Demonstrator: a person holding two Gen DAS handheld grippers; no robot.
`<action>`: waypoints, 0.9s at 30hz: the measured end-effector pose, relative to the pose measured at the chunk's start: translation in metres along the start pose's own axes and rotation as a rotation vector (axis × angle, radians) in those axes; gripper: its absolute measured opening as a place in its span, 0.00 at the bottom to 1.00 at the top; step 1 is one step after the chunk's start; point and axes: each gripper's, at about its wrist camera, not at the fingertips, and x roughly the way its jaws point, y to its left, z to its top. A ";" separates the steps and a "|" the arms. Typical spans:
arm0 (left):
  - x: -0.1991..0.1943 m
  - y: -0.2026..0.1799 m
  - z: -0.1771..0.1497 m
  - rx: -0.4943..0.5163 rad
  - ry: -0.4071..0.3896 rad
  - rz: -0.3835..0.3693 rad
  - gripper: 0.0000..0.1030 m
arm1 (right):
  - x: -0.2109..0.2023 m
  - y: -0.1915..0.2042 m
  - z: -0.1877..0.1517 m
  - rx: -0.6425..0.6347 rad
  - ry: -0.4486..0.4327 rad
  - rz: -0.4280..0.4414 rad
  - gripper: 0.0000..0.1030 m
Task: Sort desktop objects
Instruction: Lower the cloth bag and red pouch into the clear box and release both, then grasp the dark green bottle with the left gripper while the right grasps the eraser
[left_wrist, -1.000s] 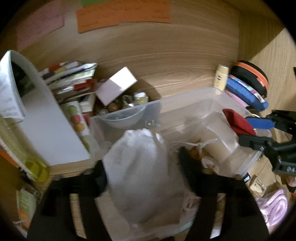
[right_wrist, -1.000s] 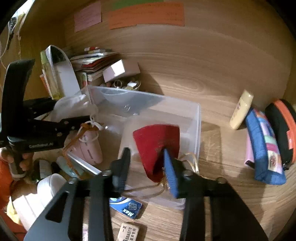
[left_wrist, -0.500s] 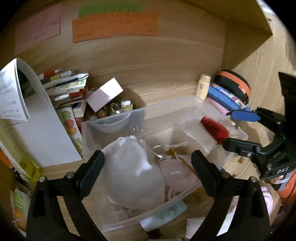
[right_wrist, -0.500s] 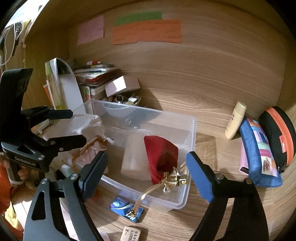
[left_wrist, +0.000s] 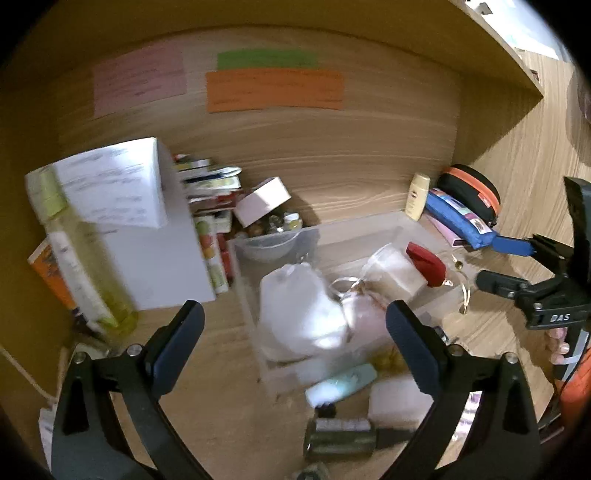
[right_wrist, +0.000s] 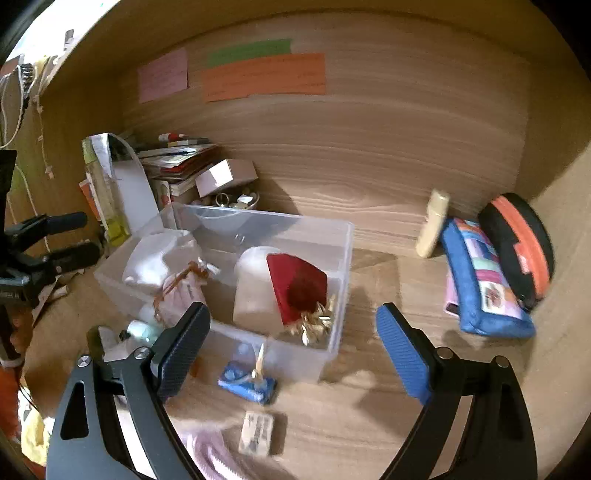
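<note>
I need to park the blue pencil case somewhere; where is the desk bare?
Bare wood lies between the clear bin and the blue pencil case. The bin's near-left side is crowded with small items.

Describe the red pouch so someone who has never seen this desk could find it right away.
Find the clear plastic bin in the middle of the wooden desk. The red pouch lies in its right end, against a frosted container. It is the only red item there, with gold ribbon at its mouth; the other pouches are white or pink.
</note>
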 end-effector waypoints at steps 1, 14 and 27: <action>-0.004 0.003 -0.003 -0.008 0.001 0.004 0.97 | -0.005 0.000 -0.003 0.000 -0.004 -0.002 0.88; -0.033 0.014 -0.055 -0.010 0.047 0.062 0.98 | -0.041 0.014 -0.042 -0.044 -0.027 -0.067 0.99; 0.014 -0.013 -0.084 0.030 0.203 -0.067 0.98 | -0.003 0.012 -0.068 -0.079 0.117 -0.063 0.99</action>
